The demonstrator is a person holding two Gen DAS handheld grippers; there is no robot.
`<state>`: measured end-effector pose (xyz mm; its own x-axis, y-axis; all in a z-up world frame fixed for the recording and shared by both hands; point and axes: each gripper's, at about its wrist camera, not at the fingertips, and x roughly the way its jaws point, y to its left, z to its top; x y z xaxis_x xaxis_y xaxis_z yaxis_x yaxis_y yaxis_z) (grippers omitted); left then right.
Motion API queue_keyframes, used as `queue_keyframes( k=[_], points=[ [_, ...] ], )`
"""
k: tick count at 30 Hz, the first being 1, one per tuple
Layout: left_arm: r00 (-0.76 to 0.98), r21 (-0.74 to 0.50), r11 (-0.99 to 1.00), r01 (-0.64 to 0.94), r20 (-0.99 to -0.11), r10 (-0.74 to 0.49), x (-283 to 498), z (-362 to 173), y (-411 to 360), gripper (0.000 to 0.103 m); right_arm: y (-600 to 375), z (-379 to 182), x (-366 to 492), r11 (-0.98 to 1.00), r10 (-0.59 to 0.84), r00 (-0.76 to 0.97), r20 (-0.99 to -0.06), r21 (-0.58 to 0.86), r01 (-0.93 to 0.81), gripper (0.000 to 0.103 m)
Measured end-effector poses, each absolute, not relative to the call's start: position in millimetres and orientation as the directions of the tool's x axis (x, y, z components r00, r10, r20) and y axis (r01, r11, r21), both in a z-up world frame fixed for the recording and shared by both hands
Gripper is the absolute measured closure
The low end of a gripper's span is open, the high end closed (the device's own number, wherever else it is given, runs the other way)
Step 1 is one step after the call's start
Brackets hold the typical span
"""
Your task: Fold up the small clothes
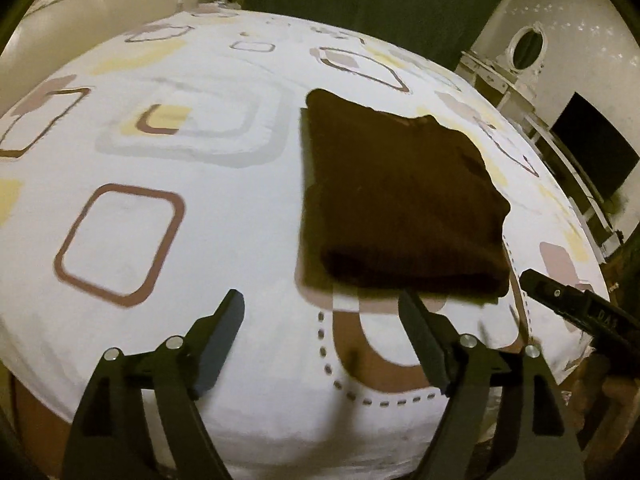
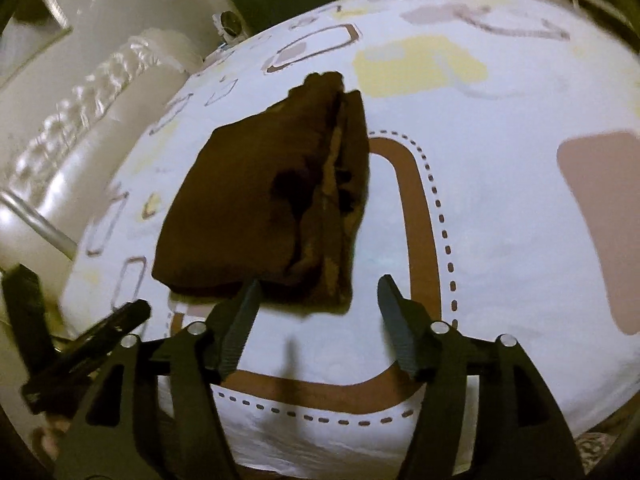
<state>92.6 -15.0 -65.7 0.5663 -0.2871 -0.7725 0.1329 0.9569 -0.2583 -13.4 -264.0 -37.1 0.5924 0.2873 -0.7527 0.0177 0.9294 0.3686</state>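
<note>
A dark brown garment (image 1: 400, 200) lies folded into a thick rectangle on the white patterned bed sheet (image 1: 180, 160). In the right wrist view the garment (image 2: 260, 208) shows its layered open edge on the right side. My left gripper (image 1: 320, 308) is open and empty, just short of the garment's near edge. My right gripper (image 2: 318, 292) is open and empty, its left fingertip (image 2: 250, 292) at the garment's near edge. The right gripper also shows at the right edge of the left wrist view (image 1: 576, 300).
A cream padded headboard (image 2: 80, 120) stands at the left of the bed. A white dresser with an oval mirror (image 1: 528, 46) and a dark screen (image 1: 592, 148) stand at the right. A dark green curtain (image 1: 360, 0) hangs behind the bed.
</note>
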Motion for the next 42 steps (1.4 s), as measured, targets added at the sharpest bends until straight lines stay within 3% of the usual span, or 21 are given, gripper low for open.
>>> queue_keyframes(
  k=[15, 42],
  points=[
    [0.608, -0.213, 0.967, 0.138, -0.753, -0.253, 64.3, -53.7, -21.2, 0.019, -234.3, -30.3, -38.6, 0.978, 0.156, 0.64, -0.752, 0.207, 0.005, 0.015],
    [0.637, -0.133, 0.977, 0.167, -0.742, -0.21, 58.2, -37.0, -39.0, 0.018, -235.5, -37.2, -47.1, 0.981, 0.137, 0.626, -0.767, 0.193, 0.022, 0.013]
  ],
)
